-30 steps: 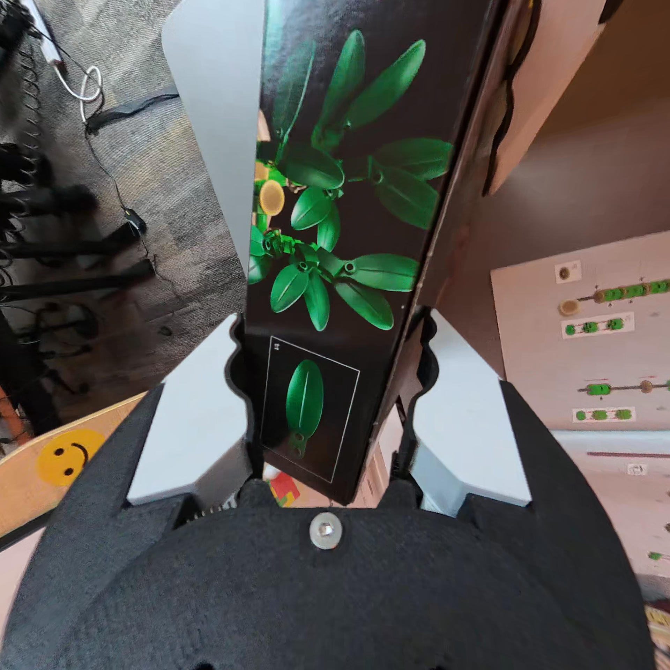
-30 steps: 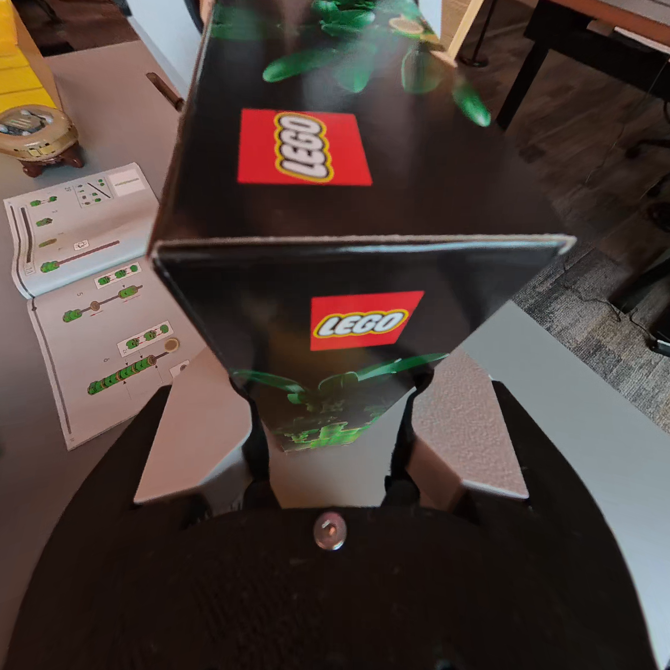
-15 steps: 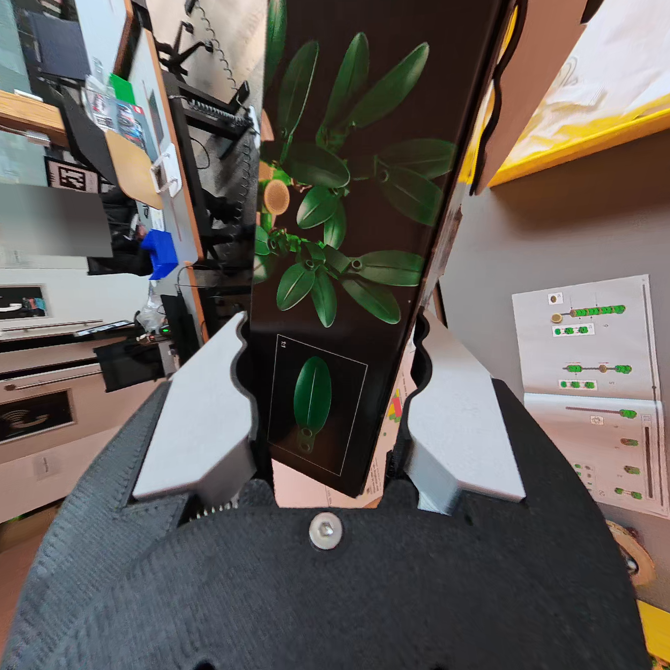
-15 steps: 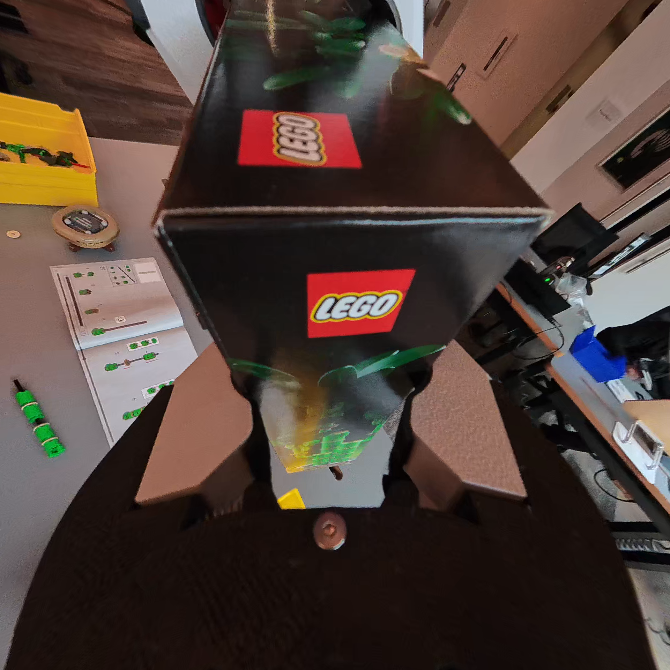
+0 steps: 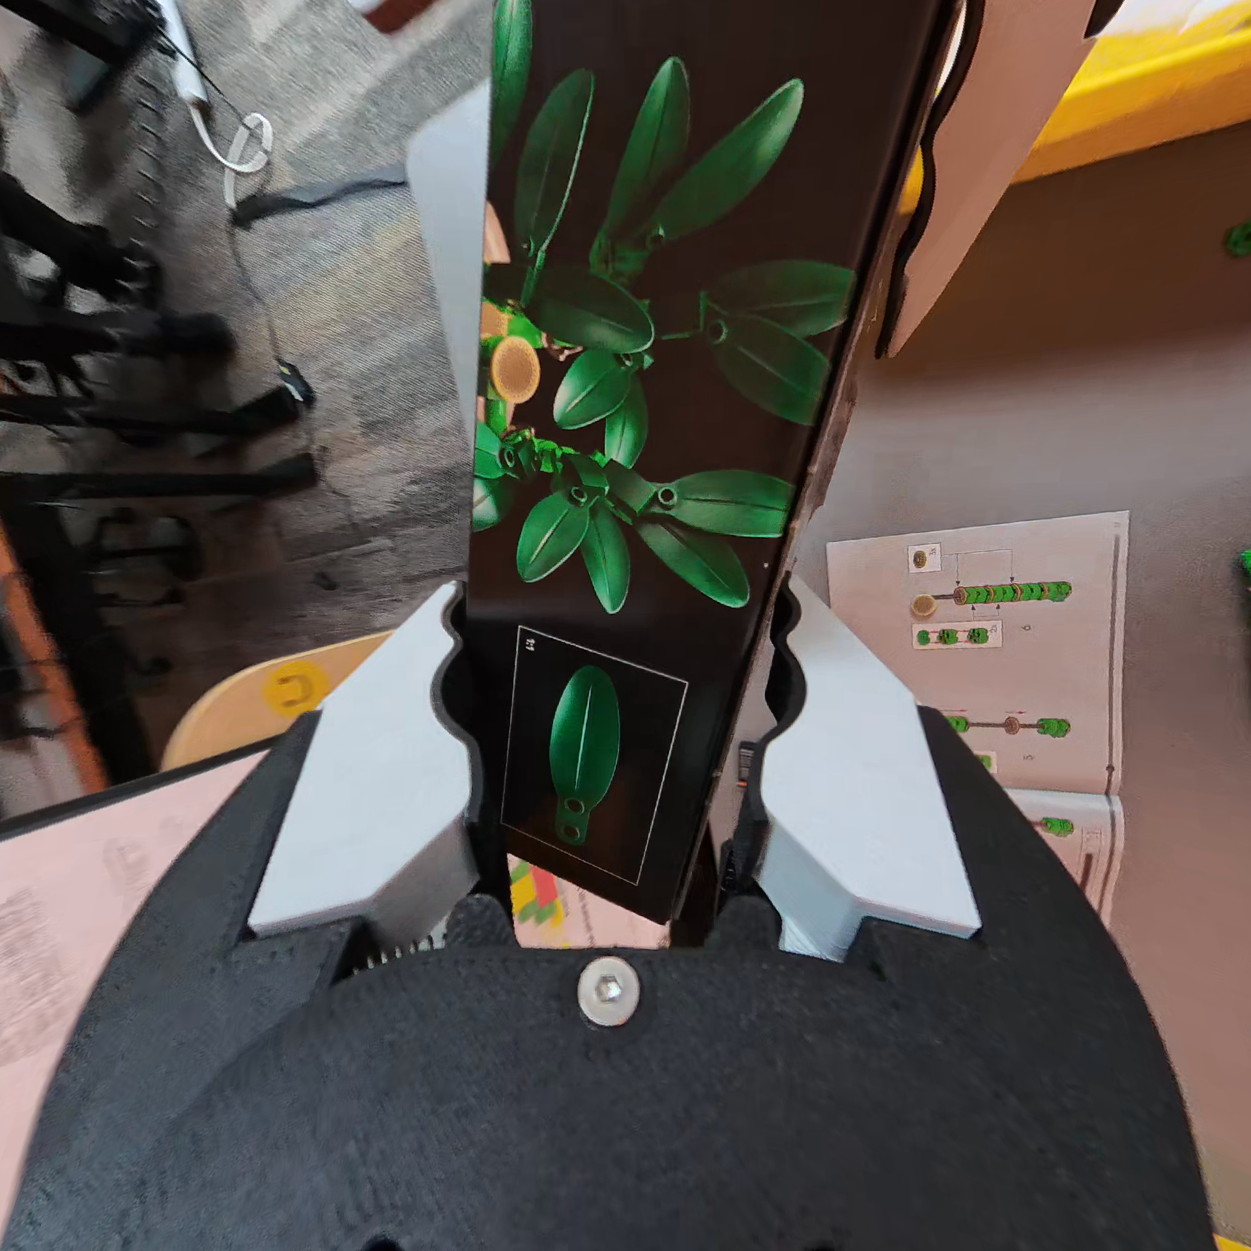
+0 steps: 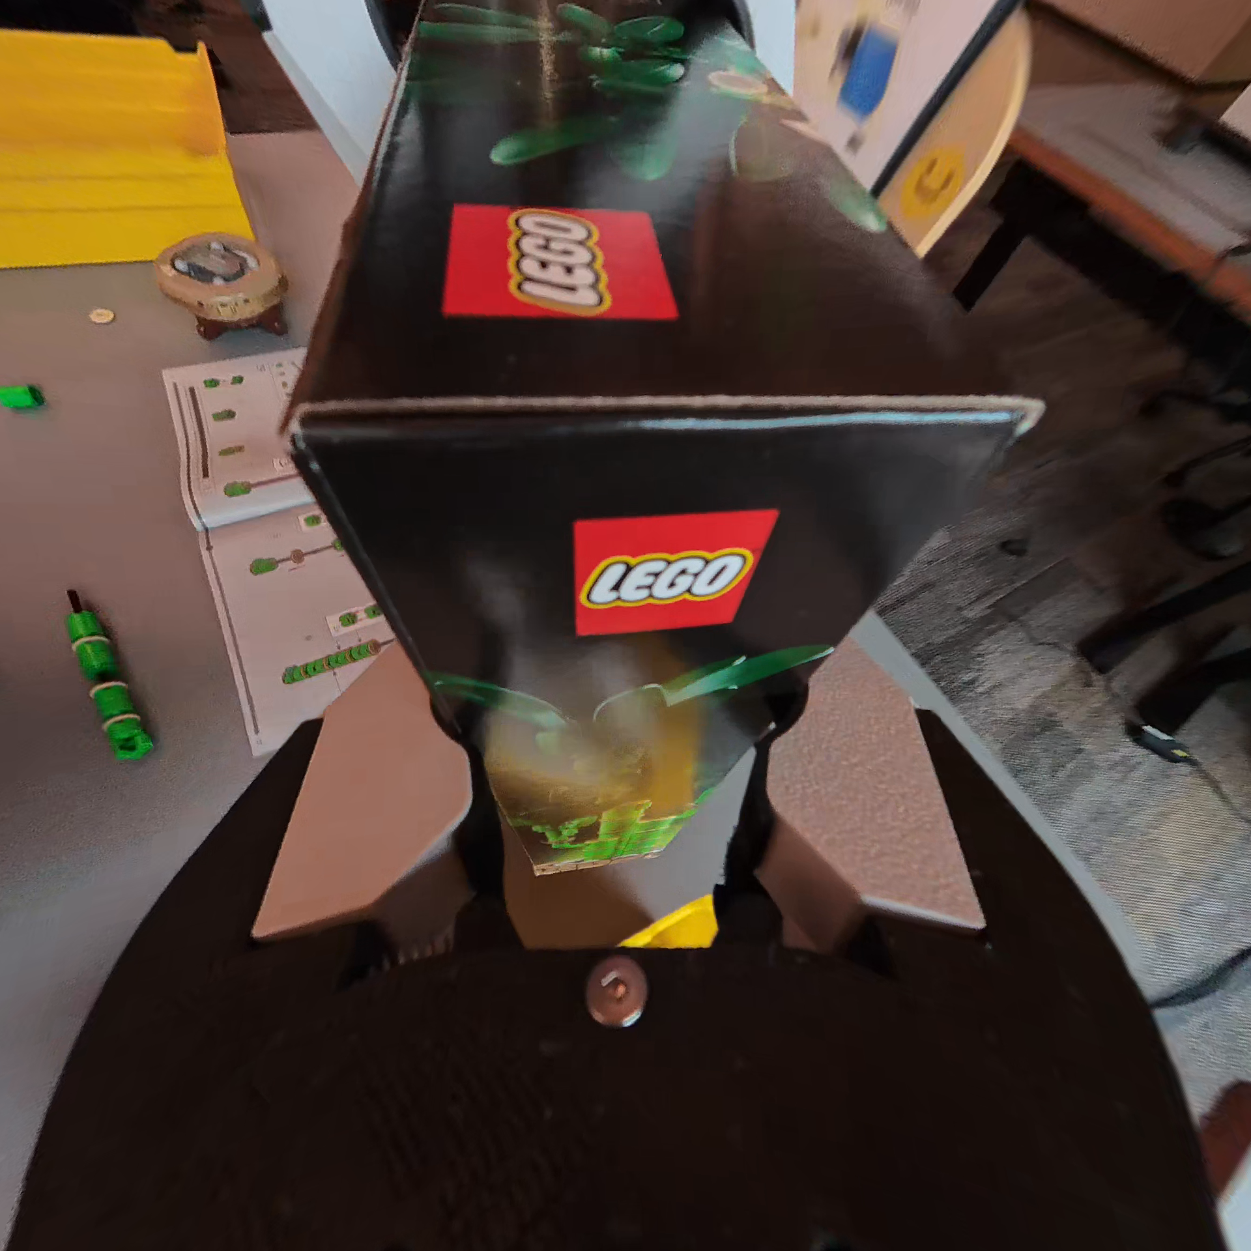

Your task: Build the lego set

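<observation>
- Left gripper [image 5: 619, 684]: jaws closed onto the black set box [image 5: 650, 420], one finger on each side of a narrow end; the box is held clear of the table.
- Right gripper [image 6: 619, 717]: jaws likewise clamped on the other end of the same box [image 6: 650, 474], at a lower corner. Box is carried between both tools.
- An end flap [image 5: 975, 169] of the box stands open at the far end in the left wrist view; whether parts remain inside cannot be told.
- Beside the box, on the grey table [image 6: 81, 812]: an open instruction booklet [image 6: 271, 575], lying flat.
- Beyond the booklet: a green stem sub-assembly [image 6: 105, 677], a loose green piece [image 6: 20, 396], a round tan base [image 6: 220, 277], a yellow tray [image 6: 101, 156].
- Judgement: build is at an early stage. One stem section and the base exist; leaves and the joining of the parts remain outstanding.
</observation>
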Available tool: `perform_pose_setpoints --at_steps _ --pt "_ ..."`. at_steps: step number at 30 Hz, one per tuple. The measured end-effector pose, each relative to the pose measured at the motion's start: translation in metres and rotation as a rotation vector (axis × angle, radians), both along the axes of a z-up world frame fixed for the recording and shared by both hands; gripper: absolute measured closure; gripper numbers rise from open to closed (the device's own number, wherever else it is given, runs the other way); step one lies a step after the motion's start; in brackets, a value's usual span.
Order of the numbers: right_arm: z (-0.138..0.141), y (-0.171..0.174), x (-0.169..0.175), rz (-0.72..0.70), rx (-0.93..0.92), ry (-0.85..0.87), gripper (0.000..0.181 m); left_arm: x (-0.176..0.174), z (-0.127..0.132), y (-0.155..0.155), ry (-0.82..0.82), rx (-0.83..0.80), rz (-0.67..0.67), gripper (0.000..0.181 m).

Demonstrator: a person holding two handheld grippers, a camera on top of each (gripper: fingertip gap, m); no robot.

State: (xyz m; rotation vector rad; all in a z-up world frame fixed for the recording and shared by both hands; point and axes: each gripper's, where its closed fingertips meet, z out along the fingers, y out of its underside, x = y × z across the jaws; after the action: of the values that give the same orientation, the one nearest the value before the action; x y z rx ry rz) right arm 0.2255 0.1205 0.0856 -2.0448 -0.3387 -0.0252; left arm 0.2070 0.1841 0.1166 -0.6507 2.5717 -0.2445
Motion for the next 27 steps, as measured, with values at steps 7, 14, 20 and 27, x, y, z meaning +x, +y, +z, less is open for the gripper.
perform_pose_setpoints --at_steps 7,14,20,27 --pt "-0.078 0.027 0.025 0.036 -0.051 0.034 0.095 0.022 -0.072 0.028 0.061 -0.006 0.055 0.094" --pt "-0.088 -0.008 0.055 -0.184 -0.128 0.027 0.085 0.033 -0.076 0.022 0.076 0.015 0.06 0.093" --pt "-0.098 -0.13 0.024 -0.777 -0.136 0.309 0.12 0.027 -0.074 0.019 0.025 0.008 0.042 0.092" --pt "-0.178 -0.174 -0.052 -0.913 -0.438 0.21 0.163 0.021 -0.074 0.016 -0.018 0.021 0.055 0.091"
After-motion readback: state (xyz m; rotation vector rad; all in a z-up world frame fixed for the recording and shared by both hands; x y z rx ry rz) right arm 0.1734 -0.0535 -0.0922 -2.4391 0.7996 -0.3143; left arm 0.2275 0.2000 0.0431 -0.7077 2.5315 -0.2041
